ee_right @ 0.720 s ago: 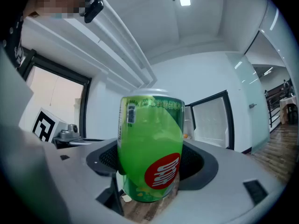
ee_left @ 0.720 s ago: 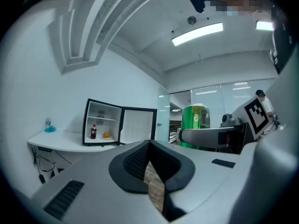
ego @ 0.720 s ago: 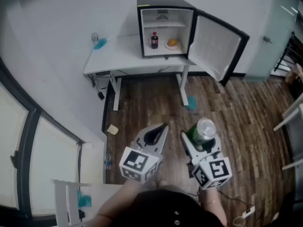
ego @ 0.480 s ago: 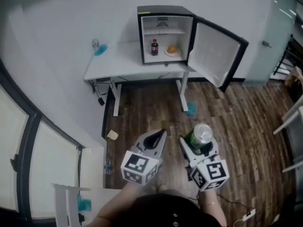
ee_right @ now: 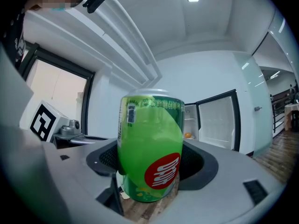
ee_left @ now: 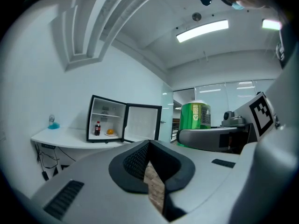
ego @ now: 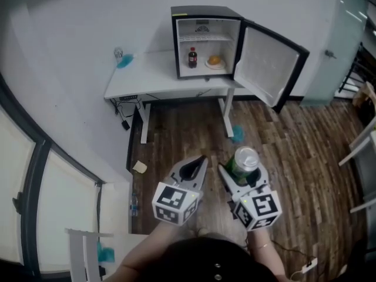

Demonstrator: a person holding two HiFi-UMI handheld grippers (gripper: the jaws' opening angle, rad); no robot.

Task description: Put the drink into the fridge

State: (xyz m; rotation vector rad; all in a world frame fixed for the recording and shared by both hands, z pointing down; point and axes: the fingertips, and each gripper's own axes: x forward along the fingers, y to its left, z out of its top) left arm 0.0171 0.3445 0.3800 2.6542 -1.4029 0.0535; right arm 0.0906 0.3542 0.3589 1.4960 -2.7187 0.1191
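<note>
With my right fingers (ego: 228, 180) clamped on the upright can (ego: 244, 159) and my left fingers (ee_left: 131, 164) shut on nothing, I should hold it level, close on the open fridge (ego: 205, 37) across the room, and aim beside the bottle (ego: 192, 57).

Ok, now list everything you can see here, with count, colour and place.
fridge: one, black, white inside, door open, on the table
table: one, white, against the wall
bottle: one, dark, inside the fridge
orange item: one, orange, inside the fridge, right of the bottle
blue item: one, blue, table's left end
teal item: one, teal, floor by a table leg
tan item: one, tan, floor near the wall
green can: one, green, upright in the right claw
left claw: one, grey, shut, empty
right claw: one, grey, shut on the green can
</note>
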